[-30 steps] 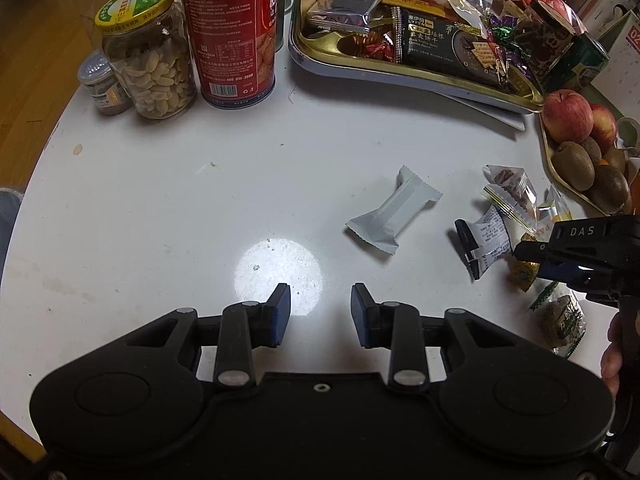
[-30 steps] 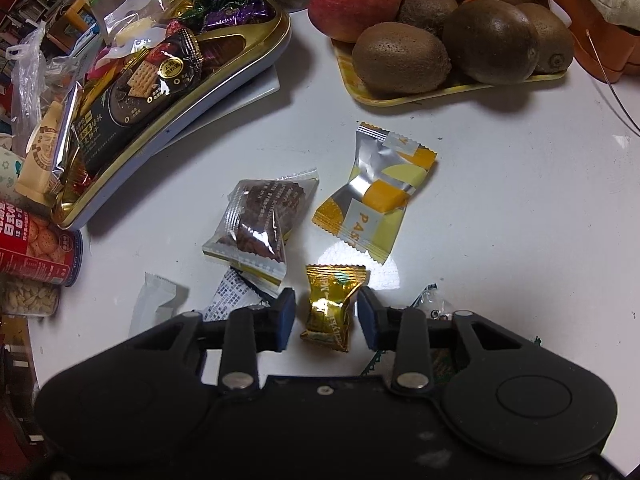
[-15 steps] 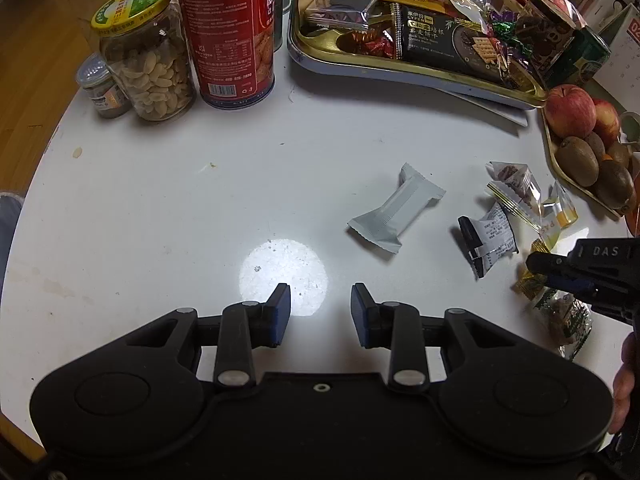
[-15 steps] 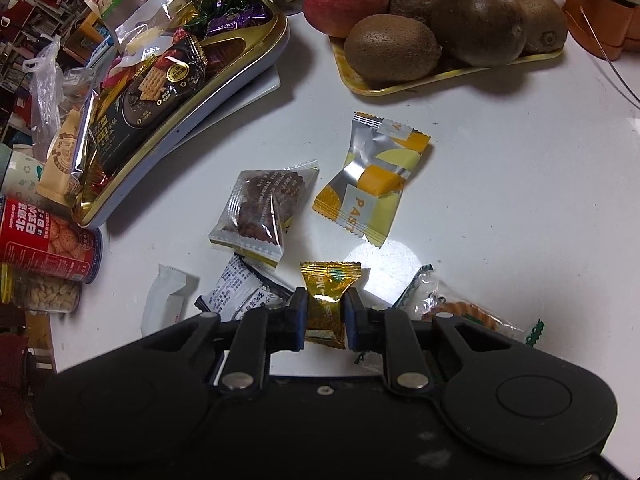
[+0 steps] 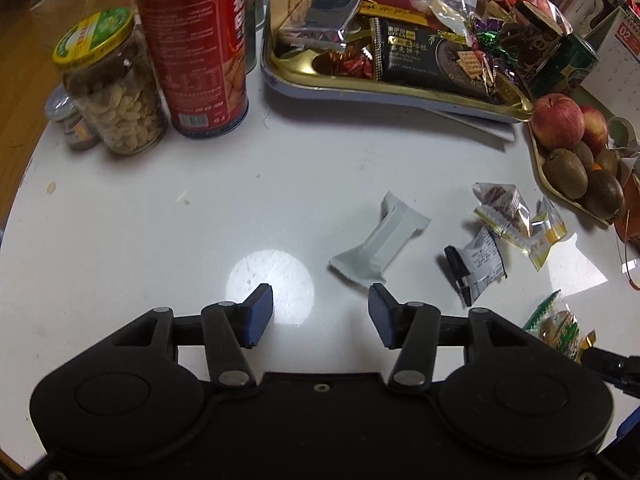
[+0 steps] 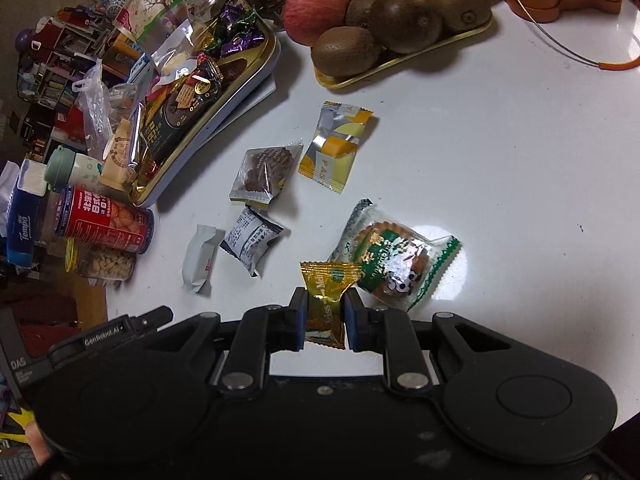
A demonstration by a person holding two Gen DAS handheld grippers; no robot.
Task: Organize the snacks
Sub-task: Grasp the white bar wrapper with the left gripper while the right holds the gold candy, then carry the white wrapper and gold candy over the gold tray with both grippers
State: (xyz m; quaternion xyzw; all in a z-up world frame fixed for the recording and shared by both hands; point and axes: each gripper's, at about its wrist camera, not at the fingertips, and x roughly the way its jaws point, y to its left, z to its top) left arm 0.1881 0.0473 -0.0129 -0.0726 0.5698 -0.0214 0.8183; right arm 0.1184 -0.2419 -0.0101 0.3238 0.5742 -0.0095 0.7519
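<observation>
On the white round table [image 5: 160, 216], loose snacks at centre-right; gold rectangular metal tray [image 5: 304, 68] of mixed sweets at 12 o'clock in left wrist view.

Right gripper [image 6: 325, 316]: clamped on a small gold foil candy packet [image 6: 326, 288], pads pressing both sides, packet upright between them, top fanned out above the fingers. Packet looks clear of the table, shadow hard to read.

Left gripper [image 5: 320, 312]: jaws have just been opening, now wide apart, nothing between them. Hovers over bare table, pointing steeply down. White rectangular pillow-pack bar [image 5: 380, 242] lies just beyond its right finger at 1 o'clock, not touching.

Right wrist view, rest on the table:
- green-and-clear round biscuit pack [image 6: 394, 260] at 1 o'clock, just beside the held candy
- black-and-white printed sachet [image 6: 254, 238] at 11 o'clock
- clear pack with brown chocolate pieces [image 6: 266, 174] further out, touching nothing I can tell
- yellow-and-silver pastry wrapper [image 6: 334, 148] just right of it

Red cylindrical biscuit tin [image 5: 196, 44] and glass jar of peanuts with yellow-green lid [image 5: 110, 84] stand side by side at 10 o'clock in left view. Yellow tray of apples and kiwis [image 6: 400, 64] at 12 o'clock in right view.
</observation>
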